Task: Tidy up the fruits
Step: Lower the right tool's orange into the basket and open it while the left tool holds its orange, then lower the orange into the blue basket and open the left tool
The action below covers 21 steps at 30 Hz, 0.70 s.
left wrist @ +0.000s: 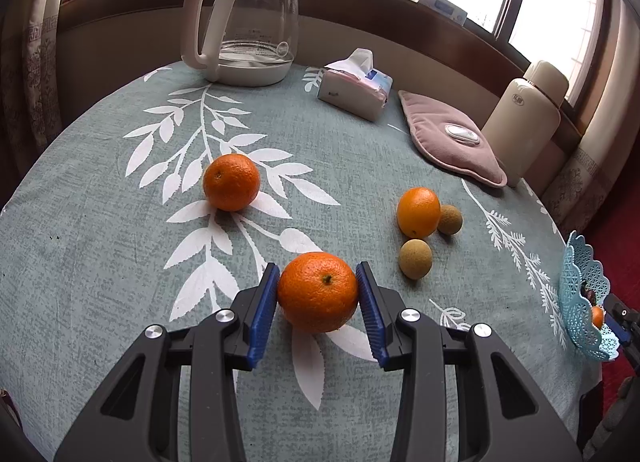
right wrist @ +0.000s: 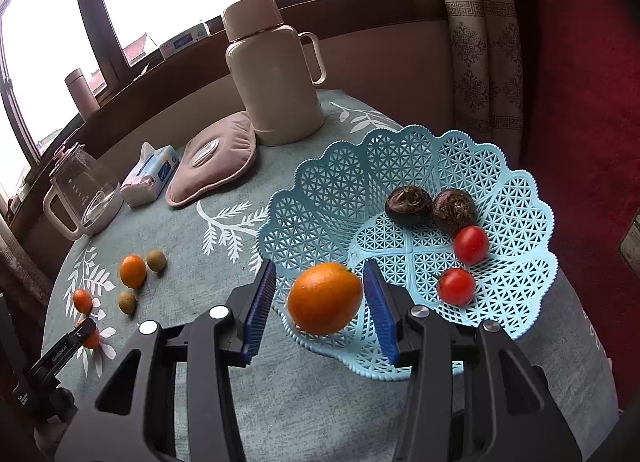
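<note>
My left gripper [left wrist: 318, 290] has its blue pads against both sides of an orange [left wrist: 318, 292] that rests on the tablecloth. A second orange [left wrist: 231, 182] lies further left, a third [left wrist: 418, 212] to the right with two small green-brown fruits [left wrist: 416, 264] beside it. My right gripper [right wrist: 320, 298] stands open at the near rim of the light-blue lattice basket [right wrist: 500, 198]. An orange [right wrist: 325, 298] sits between its pads with gaps on both sides. In the basket lie two dark fruits [right wrist: 409, 206] and two red tomatoes [right wrist: 456, 286].
At the back stand a glass kettle [left wrist: 248, 26], a tissue pack [left wrist: 356, 86], a pink heat pad [left wrist: 452, 138] and a cream thermos [right wrist: 276, 74]. The round table's edge curves close on the right by the basket [left wrist: 588, 302].
</note>
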Tool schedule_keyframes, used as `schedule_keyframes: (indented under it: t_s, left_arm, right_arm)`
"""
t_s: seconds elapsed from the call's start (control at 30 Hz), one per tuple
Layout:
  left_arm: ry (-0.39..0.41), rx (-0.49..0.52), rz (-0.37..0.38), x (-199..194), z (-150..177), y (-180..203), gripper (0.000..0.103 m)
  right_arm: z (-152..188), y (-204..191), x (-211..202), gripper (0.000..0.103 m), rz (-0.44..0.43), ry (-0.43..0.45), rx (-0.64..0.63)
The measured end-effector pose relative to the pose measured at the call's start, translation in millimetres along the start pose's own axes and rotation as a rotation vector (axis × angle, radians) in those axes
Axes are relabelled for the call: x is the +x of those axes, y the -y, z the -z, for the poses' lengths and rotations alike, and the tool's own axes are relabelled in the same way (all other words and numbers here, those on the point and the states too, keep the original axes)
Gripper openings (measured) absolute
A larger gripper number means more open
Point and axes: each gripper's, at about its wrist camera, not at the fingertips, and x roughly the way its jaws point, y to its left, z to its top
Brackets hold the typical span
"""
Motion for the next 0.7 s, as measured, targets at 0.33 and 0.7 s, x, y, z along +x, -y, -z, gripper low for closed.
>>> schedule_keyframes:
  t_s: [0.33, 0.7]
  left_arm:
    - [-0.030, 0.014, 0.043, -1.7, 4.8, 11.0, 0.040]
    - [-0.062, 0.107, 0.182, -17.1, 8.9, 69.0, 0.040]
  right_arm:
    - [-7.0, 30.6, -16.0, 0.053, 0.035, 0.056, 0.062]
    - [-16.3, 66.7, -31.5, 0.061, 0.054, 0.117, 0.142]
